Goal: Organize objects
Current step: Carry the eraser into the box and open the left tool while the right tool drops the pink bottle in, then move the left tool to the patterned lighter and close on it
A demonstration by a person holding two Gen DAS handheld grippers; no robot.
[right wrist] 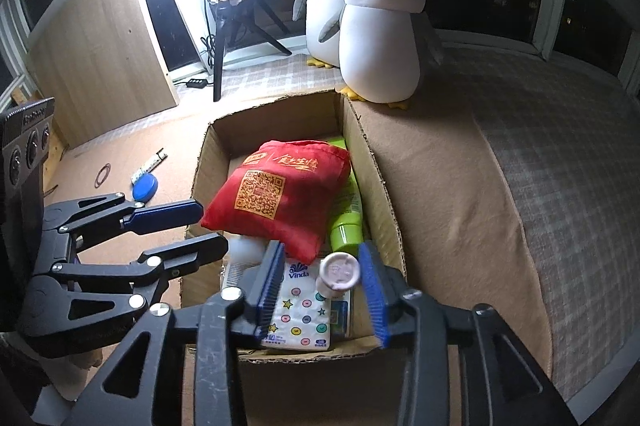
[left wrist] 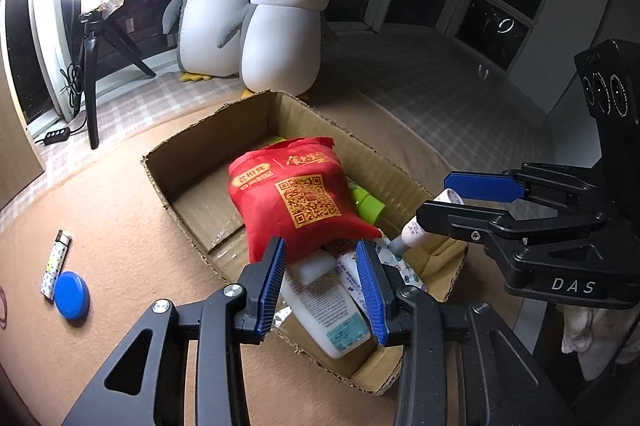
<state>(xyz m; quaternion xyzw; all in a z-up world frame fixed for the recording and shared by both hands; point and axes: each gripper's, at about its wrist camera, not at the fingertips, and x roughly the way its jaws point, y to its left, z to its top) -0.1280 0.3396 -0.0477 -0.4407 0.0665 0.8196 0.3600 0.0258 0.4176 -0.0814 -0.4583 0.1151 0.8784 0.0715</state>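
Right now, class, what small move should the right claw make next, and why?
Probably lift the right claw straight back: its jaws stand wide, and the pink tube between them already rests in the cardboard box.

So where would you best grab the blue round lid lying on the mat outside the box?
Take the blue lid by its rim, coming straight down from above with one finger on each side. It lies flat and shallow, and the lighter touches its far-left edge, so close across the free sides.
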